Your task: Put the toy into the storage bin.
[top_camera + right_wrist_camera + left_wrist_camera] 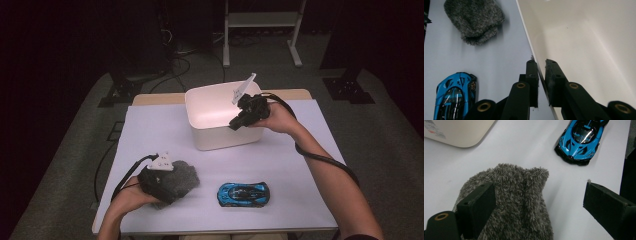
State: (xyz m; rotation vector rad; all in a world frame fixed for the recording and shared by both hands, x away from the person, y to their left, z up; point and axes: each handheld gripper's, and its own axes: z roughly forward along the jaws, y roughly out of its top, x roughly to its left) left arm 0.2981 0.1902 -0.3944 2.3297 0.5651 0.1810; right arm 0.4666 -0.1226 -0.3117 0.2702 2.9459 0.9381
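Observation:
A white plastic bin (pixel 220 136) stands at the back middle of the table. My right gripper (pixel 235 124) is shut on its right front rim, with one jaw inside and one outside the wall (pixel 586 50), as the right gripper view (pixel 541 66) shows. A grey fuzzy cloth item (pixel 186 176) lies at the front left. My left gripper (pixel 170 189) hangs open over it: one jaw rests on the fur (pixel 519 202), the other stands over bare table (pixel 541 207). A blue toy car (pixel 243 194) sits at the front middle, apart from both grippers.
The white table cover (pixel 165 135) ends close to the front edge by the car. A metal stand (pixel 260 30) and dark equipment legs are on the floor behind the table. The bin's corner (pixel 456 132) and the car (pixel 581 140) lie ahead of the left gripper.

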